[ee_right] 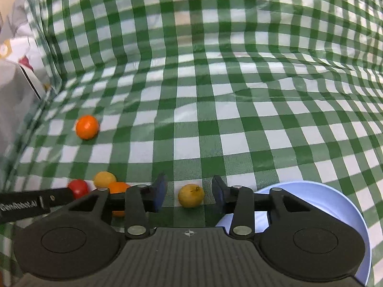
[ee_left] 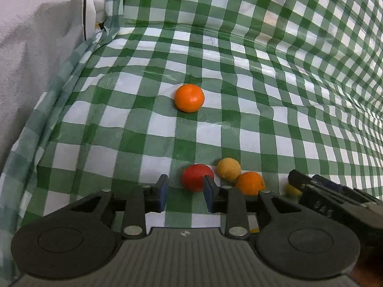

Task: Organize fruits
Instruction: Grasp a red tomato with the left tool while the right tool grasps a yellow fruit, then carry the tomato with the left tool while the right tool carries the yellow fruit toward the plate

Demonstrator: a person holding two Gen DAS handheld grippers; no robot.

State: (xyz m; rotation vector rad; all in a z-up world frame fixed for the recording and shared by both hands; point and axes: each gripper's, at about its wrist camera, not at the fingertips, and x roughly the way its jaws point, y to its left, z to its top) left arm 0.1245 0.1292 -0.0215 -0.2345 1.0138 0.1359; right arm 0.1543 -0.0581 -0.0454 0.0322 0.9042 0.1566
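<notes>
A green-and-white checked cloth [ee_left: 239, 76] covers the table and climbs the backdrop behind it, wrinkled along the fold across the upper half of both views. In the upper left of the left wrist view stands a pale grey fabric bag [ee_left: 40, 47] with a dark zip line and something red at its top. One orange [ee_left: 189, 97] sits alone near the centre of that view, well apart from a cluster low in the frame: a red fruit [ee_left: 195, 175], a yellow fruit [ee_left: 229, 168] and a second orange [ee_left: 250, 183], close together or touching. The left gripper [ee_left: 184, 193] hangs just before this cluster, its blue-padded jaws partly apart with nothing between them; the right pad overlaps the red fruit in the picture, though whether it touches I cannot tell. In the right wrist view the right gripper [ee_right: 189, 195] is partly open around a yellowish fruit with a dark stem spot [ee_right: 191, 195], which lies on the cloth between the jaws with a gap on either side. A pale blue bowl [ee_right: 335, 205] sits at lower right, partly hidden by the gripper. At lower left the other gripper's black body carries white lettering, upside down and too blurred to read surely.
</notes>
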